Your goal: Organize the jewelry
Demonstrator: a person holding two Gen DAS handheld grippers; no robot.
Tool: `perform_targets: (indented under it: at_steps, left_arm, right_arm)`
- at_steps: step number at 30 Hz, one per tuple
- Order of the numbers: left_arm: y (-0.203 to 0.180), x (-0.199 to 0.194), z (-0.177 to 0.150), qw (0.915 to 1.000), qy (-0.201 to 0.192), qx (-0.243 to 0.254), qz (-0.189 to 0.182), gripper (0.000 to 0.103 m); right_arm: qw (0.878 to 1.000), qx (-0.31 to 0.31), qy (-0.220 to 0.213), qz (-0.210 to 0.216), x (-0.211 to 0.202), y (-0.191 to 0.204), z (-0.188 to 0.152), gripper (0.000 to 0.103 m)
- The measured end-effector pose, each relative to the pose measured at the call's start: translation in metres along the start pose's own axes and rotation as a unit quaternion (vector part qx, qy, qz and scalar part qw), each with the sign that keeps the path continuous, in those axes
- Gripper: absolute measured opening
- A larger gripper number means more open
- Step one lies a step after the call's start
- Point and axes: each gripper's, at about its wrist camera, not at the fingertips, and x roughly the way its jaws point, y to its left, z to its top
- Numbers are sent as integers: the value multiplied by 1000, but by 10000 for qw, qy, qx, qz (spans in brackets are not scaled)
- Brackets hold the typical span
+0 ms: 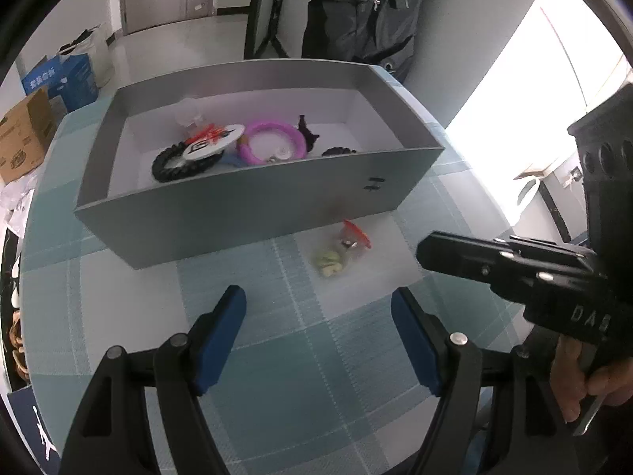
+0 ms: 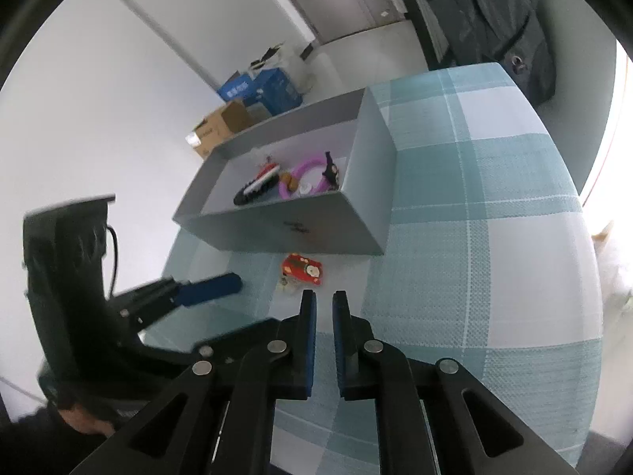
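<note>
A grey open box (image 1: 253,202) stands on the checked tablecloth and holds a pink ring (image 1: 273,138), a black braided bracelet (image 1: 174,164), a white badge (image 1: 215,140) and other small pieces. The box also shows in the right wrist view (image 2: 300,229). A small clear bag with a red piece and a green piece (image 1: 342,253) lies on the cloth just in front of the box; it also shows in the right wrist view (image 2: 302,271). My left gripper (image 1: 318,304) is open and empty, a little short of the bag. My right gripper (image 2: 324,303) is nearly shut and empty, just behind the bag.
The table (image 2: 494,237) has a teal and white checked cloth. A person in a dark jacket (image 1: 364,12) stands behind the far edge. Cardboard and blue boxes (image 1: 43,107) sit on the floor to the left. The right gripper's body (image 1: 514,265) reaches in from the right.
</note>
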Motion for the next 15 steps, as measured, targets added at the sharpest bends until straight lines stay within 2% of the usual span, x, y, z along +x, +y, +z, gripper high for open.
perform_targets:
  at_steps: [2,4,5,12,14,15]
  left_arm:
    - [-1,-2,0,10000,20,66,-54,72]
    - [1,-3,0,10000,-2,73,-27,72]
    - [4,-4,0,10000,-10,44,-4,72]
    - [14,-7,-4,9999,-47,-118,-3,72]
    - [12,-6,-4,9999,-38,-93,15,72]
    - [11,-6,-4,10000,-29,-68,24,72]
  right_arm:
    - [10000,24,43,73,3,1,2,24]
    - [9999,-33,61,88,10,5,4,44]
    - [9999,-87,75,57,13,8,5,46]
    - [9986,-476,88,-213,33,28,8,46]
    - [9990,-410,87,-168,35,28,10,41]
    - [9993,-330,73,-149,35,26,11,34]
